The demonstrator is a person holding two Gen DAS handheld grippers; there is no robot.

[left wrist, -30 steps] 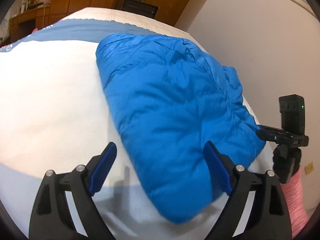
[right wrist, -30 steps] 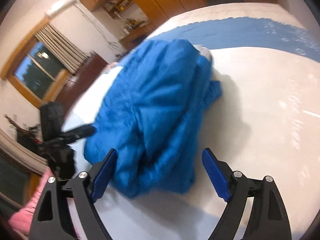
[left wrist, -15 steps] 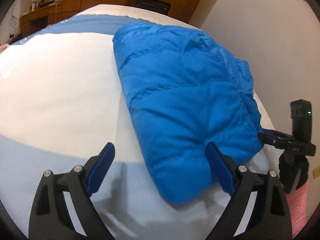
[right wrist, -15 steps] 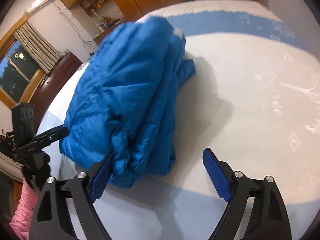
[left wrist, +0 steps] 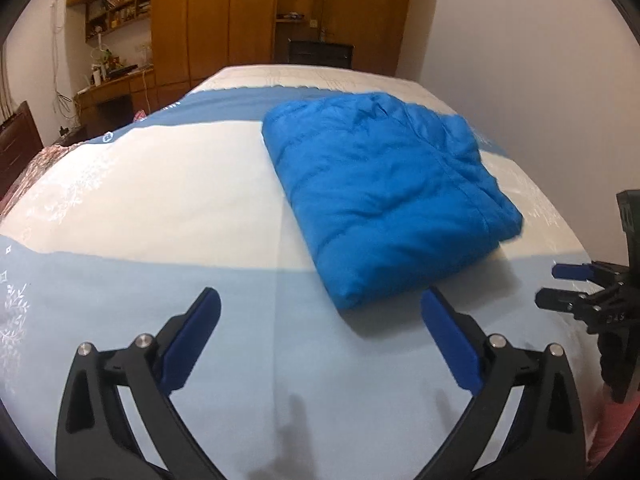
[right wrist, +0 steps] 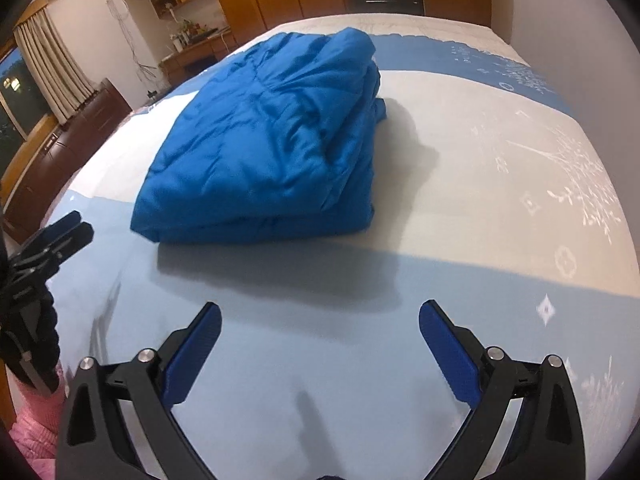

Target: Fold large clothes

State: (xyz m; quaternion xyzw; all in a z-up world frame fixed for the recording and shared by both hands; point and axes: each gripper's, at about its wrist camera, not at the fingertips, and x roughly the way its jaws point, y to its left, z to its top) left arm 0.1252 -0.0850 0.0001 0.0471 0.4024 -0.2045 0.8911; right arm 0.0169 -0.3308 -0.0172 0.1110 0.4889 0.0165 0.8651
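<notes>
While the blue jacket [left wrist: 384,196] lies folded on the bed [left wrist: 160,184], the left gripper [left wrist: 320,316] and right gripper [right wrist: 320,320] hover nearby, both spread wide (neither touching it).

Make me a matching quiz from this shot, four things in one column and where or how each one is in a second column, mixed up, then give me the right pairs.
Column one:
1. blue puffer jacket
2. left hand-held gripper
3. right hand-held gripper
4. curtain

Column two:
A. hangs beside the window at the room's edge
B. open, above the pale blue band of the bedspread, with the jacket's stacked open edges facing it
C. lies folded in a thick bundle on the bed
D. open, with the jacket's near corner just ahead of its fingers

Pairs: 1-C, 2-D, 3-B, 4-A
</notes>
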